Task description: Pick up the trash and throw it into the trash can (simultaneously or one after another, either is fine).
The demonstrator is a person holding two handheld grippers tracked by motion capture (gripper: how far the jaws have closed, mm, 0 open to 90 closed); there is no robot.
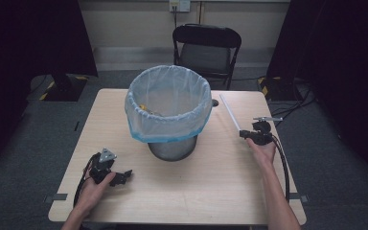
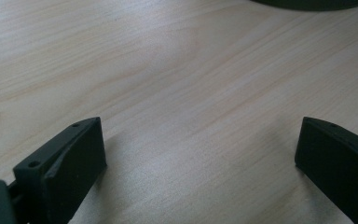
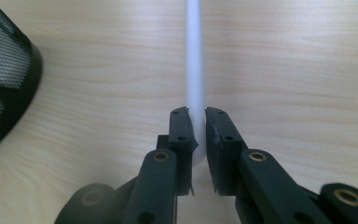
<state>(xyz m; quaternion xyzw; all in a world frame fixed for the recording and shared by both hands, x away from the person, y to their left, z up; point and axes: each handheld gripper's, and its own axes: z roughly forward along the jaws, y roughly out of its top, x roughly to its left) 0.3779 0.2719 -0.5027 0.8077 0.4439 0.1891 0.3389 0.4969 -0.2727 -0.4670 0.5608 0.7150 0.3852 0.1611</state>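
Observation:
A black mesh waste bin [image 1: 168, 111] lined with a pale blue bag stands mid-table. A long white stick [image 1: 230, 112] points away toward the far right of the table. My right gripper [image 1: 246, 134] is shut on its near end; in the right gripper view the white stick [image 3: 195, 60] runs straight up from between the closed jaws of the gripper [image 3: 196, 114], with the mesh bin [image 3: 2, 74] at the left. My left gripper [image 1: 127, 174] rests open at the front left, and its view shows the gripper [image 2: 200, 142] with bare wood between its wide-apart jaws.
The wooden table [image 1: 211, 182] has free room in front of the bin and along both sides. A black folding chair [image 1: 206, 50] stands behind the far edge. Some yellow scraps lie inside the bin. Cables trail from both grippers toward the front edge.

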